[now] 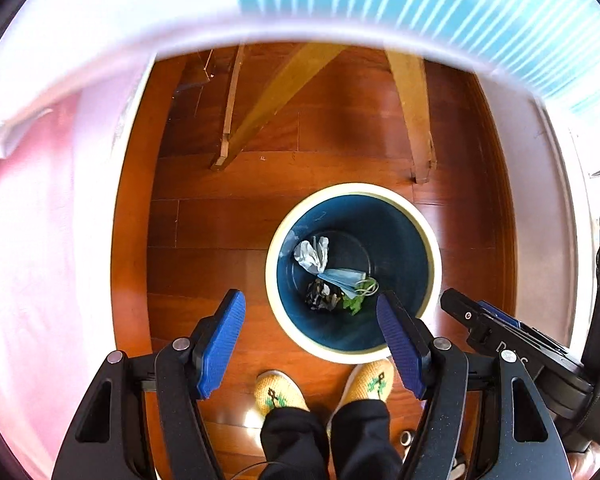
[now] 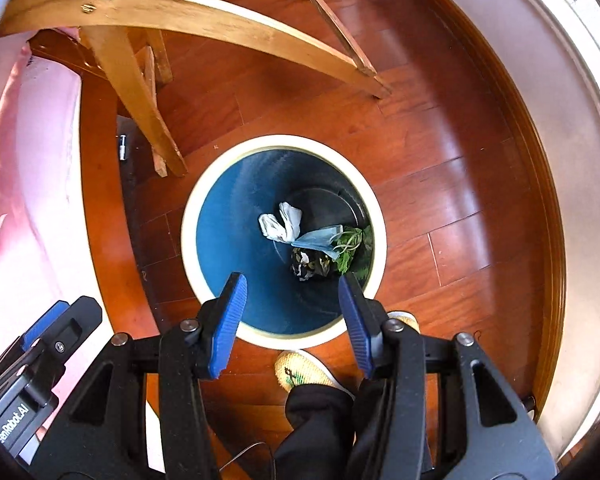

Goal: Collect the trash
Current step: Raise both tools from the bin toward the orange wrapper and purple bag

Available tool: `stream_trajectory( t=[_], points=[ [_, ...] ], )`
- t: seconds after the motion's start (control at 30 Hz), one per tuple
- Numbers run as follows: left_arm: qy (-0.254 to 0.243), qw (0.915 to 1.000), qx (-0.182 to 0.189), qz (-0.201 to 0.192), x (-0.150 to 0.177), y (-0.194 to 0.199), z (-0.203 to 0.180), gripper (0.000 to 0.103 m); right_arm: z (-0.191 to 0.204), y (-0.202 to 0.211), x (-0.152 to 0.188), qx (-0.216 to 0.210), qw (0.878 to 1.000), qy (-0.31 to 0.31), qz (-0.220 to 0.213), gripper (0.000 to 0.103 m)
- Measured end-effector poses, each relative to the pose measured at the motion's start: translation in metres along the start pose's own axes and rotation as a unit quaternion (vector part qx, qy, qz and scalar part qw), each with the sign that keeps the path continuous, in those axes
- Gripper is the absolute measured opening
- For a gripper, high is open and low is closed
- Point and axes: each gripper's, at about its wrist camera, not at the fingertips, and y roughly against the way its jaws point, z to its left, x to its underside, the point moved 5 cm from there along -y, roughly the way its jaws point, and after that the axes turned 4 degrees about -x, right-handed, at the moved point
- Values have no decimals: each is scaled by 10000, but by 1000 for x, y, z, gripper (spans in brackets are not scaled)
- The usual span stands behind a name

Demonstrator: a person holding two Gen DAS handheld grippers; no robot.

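Note:
A round bin (image 1: 284,236) (image 2: 192,216), blue inside with a cream rim, stands on the wooden floor below both grippers. At its bottom lie a crumpled white tissue (image 1: 312,254) (image 2: 280,222), a light blue face mask (image 1: 344,278) (image 2: 318,240), a dark crumpled wrapper (image 1: 322,298) (image 2: 310,264) and green leaves (image 1: 354,304) (image 2: 350,250). My left gripper (image 1: 312,312) hangs high over the bin's near left side, open and empty. My right gripper (image 2: 292,294) points down into the bin, its blue pads apart with nothing between them. The right gripper's body (image 1: 516,340) shows in the left wrist view.
Wooden chair legs (image 1: 260,108) (image 2: 140,92) stand on the floor just beyond the bin. Pink cloth (image 1: 32,220) (image 2: 24,184) lies to the left. A pale baseboard (image 2: 572,200) runs along the right. The person's feet in yellow slippers (image 1: 280,394) (image 2: 304,370) stand against the bin's near side.

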Motion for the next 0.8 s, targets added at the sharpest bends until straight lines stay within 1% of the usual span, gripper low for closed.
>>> stream_trajectory(
  t=[0.17,0.47,0.53,0.63,0.7,0.8],
  points=[
    [60,9998,70,-147,0,62,3,70,15,53,8,-70,9999,48,-63,45],
    [-50,9976,162,-675,-14,193,11,70,53,167,16,-263,9987,203,-397,45],
    [-134,9967,151,-785,-16,223,13,70,64,194,18,-295,9979,245,-514,45],
    [-267,9949,124,-963,-17,264,15,70,78,231,23,-176,9968,383,-673,45],
    [-356,9934,108,-1085,-18,290,16,70,87,253,25,-168,9962,431,-732,45],
    [-465,9908,188,-1254,-19,327,19,70,103,285,27,-187,9951,461,-854,45]
  ],
)
